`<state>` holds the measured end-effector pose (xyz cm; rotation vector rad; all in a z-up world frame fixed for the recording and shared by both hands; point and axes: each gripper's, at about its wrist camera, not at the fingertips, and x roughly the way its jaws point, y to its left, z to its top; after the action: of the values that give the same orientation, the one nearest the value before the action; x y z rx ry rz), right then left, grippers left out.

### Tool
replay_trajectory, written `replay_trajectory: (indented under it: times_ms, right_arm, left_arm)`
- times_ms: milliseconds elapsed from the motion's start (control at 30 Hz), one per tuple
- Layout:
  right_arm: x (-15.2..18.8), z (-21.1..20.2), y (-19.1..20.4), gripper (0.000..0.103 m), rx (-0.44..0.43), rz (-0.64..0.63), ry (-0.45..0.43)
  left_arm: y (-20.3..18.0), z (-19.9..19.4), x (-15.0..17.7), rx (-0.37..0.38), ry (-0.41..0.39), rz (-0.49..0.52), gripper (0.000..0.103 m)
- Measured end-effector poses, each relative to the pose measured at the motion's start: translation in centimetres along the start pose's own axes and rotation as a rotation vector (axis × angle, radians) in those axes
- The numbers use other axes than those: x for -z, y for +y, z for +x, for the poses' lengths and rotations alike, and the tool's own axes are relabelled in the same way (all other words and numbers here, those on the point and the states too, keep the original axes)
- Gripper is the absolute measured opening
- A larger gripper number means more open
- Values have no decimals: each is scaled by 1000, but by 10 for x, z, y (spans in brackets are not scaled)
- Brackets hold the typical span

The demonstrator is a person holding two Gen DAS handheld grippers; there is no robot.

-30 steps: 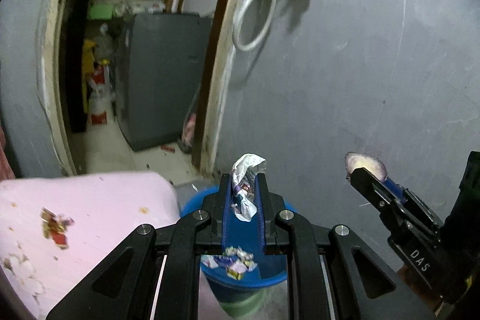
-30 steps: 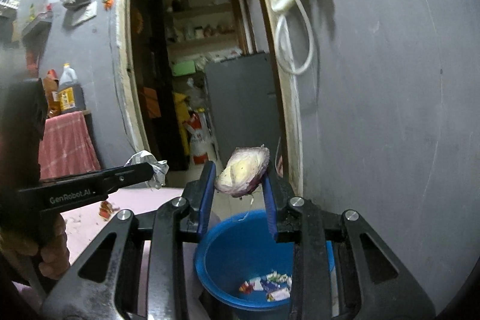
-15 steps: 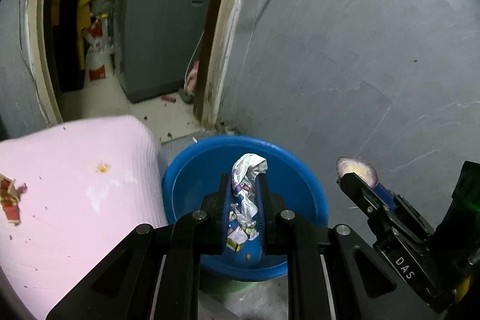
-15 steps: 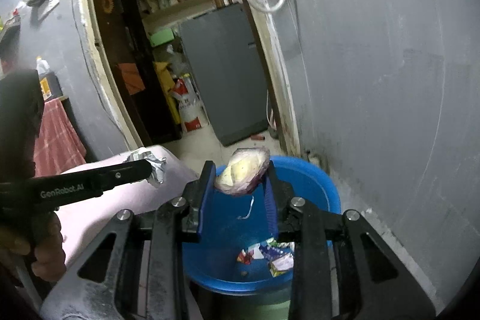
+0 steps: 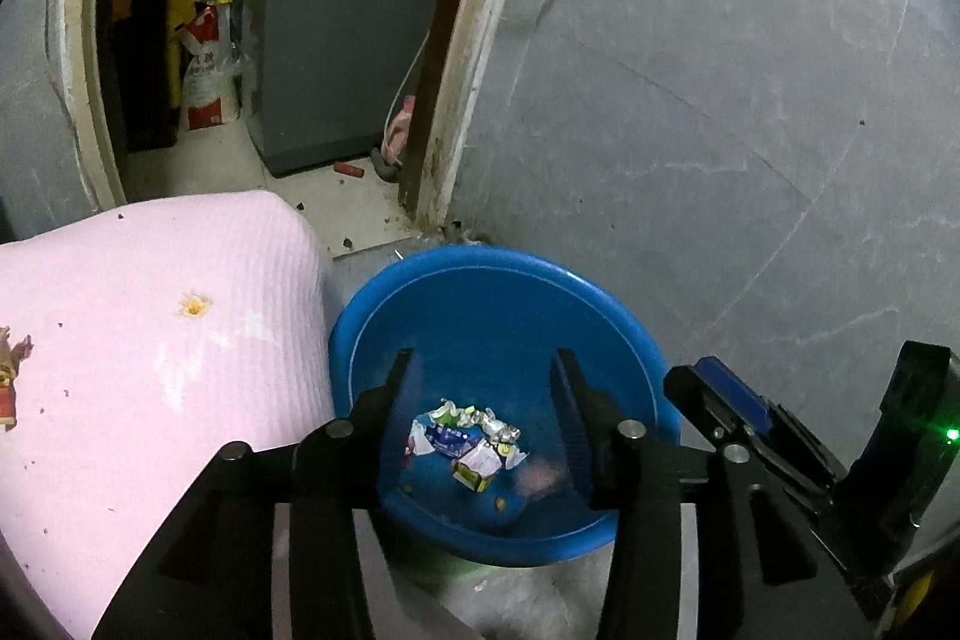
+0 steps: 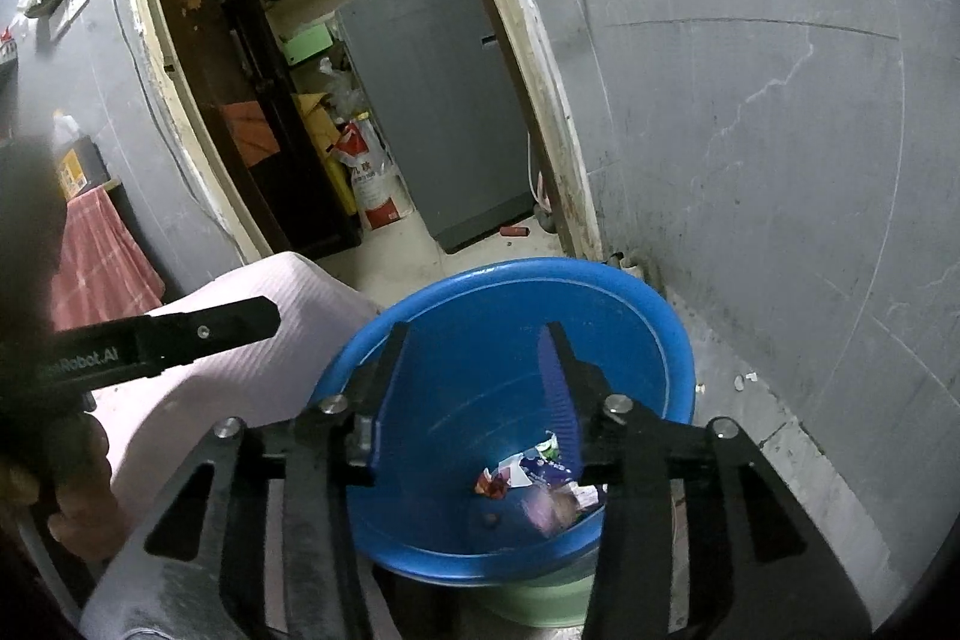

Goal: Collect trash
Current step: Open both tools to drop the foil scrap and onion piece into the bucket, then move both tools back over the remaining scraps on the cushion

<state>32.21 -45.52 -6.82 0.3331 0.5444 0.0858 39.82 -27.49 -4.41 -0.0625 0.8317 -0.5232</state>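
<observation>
Left wrist view: the left gripper (image 5: 483, 370) hangs spread wide and empty over the blue tub (image 5: 606, 298); wrappers (image 5: 462, 436) lie inside. Scraps (image 5: 9, 376) on the pink cloth (image 5: 150, 328) remain, cut off at the edge.

Right wrist view: the right gripper (image 6: 477, 346) is wide too, empty; a blurred pinkish lump (image 6: 549, 508) lies in the tub (image 6: 672, 322), hard to identify.

both wrist views look down past their own fingers (image 5: 401, 388) (image 6: 555, 376) from close above the blue bucket (image 5: 480, 262) (image 6: 672, 340) at lower centre, facing the grey wall (image 5: 720, 100) (image 6: 750, 130) and doorway; they share bucket, pink cloth (image 5: 150, 310) (image 6: 288, 292) at left.
</observation>
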Motion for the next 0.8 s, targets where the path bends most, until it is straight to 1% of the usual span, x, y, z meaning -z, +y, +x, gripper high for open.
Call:
replay_trajectory:
  times_ms: [133,233,300,333,367,433,500,533,567,600,633,733,800]
  right_arm:
    - [-6,-9,3,50,10,-5,-28]
    - [-13,-22,8,57,17,-15,-63]
    - [-20,-30,12,65,17,-21,-84]
    - [-23,-35,15,67,16,-26,-98]
    - [-26,-39,19,71,15,-30,-109]
    - [-32,-50,27,76,10,-42,-136]
    - [-38,-62,38,85,-1,-55,-168]
    - [-41,-68,43,87,-7,-61,-185]
    - [-43,-73,49,92,-14,-66,-202]
    - [-46,-78,55,97,-22,-72,-217]
    - [-49,-84,62,98,-29,-81,-236]
    - [-55,-99,83,102,-44,-112,-282]
    - [-58,-107,95,103,-53,-130,-312]
  left_arm:
    - [5,-14,-2,-5,-35,-13,51]
    - [10,-30,-5,-11,-69,-26,59]
    - [13,-42,-9,-17,-94,-35,65]
    - [17,-50,-10,-22,-112,-39,69]
    - [19,-57,-11,-25,-127,-42,74]
    - [25,-74,-14,-32,-169,-48,79]
    - [30,-93,-16,-43,-211,-50,80]
    - [32,-101,-16,-46,-228,-50,83]
    - [35,-110,-17,-49,-246,-53,90]
    - [39,-120,-17,-55,-273,-59,93]
    - [42,-130,-17,-61,-302,-64,97]
    - [51,-161,-20,-71,-372,-65,98]
    - [56,-181,-20,-90,-410,-58,99]
